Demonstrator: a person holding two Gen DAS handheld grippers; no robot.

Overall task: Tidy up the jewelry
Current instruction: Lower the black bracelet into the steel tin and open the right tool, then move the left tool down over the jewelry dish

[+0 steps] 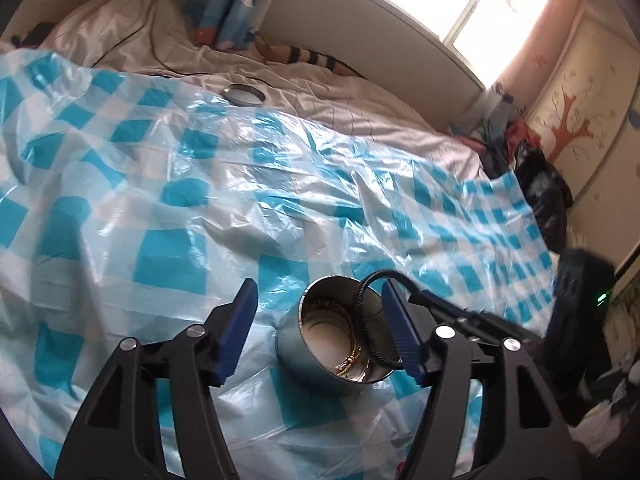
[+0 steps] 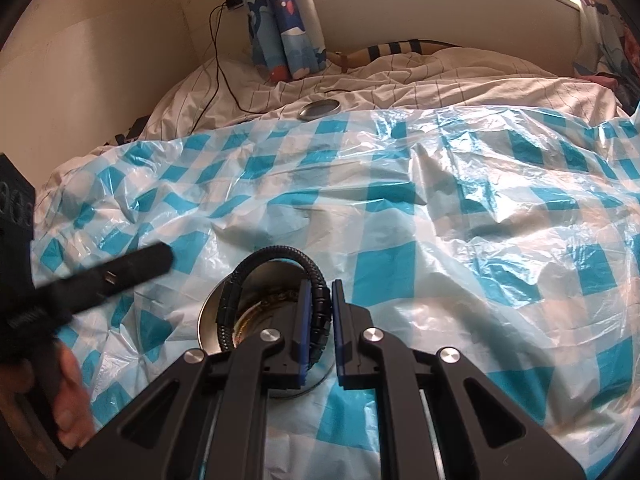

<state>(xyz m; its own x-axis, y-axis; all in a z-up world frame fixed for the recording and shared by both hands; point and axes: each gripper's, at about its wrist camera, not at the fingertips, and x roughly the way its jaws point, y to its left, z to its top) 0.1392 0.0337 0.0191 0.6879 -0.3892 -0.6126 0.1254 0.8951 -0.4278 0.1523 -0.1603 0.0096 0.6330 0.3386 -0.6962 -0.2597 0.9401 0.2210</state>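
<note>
Bedroom, bed (image 2: 460,80) w/ striped white sheet, blue-white checked plastic sheet (image 2: 440,208) spread over it, crinkly and soft underneath. Window bright at the back; a round metal lid (image 2: 319,109) lies far off at the plastic's edge.

Risks, as I judge them:
- Round metal tin (image 1: 332,344) sits tilted on soft bedding, mouth leaning toward the left cam. Any push on the rim could tip it and spill the gold chains (image 1: 350,354) already inside.
- Black braided bracelet (image 2: 280,292) is a stiff loop, only partly in the tin; the top arc stands above the rim. If let go now it may spring or hang on the rim and slide out onto the slick plastic.
- Left hand-held gripper (image 1: 316,328) straddles the tin w/o touching it that I can see, so nothing steadies the tin.

Positions: right hand-held gripper (image 2: 318,320) is clenched on the bracelet's right side, pads pinching the braid, right over the tin's mouth. Bracelet's lower part dips inside the tin, next to the chains. Left one is spread wide, a finger either side of the tin, the right finger just beside the bracelet.
</note>
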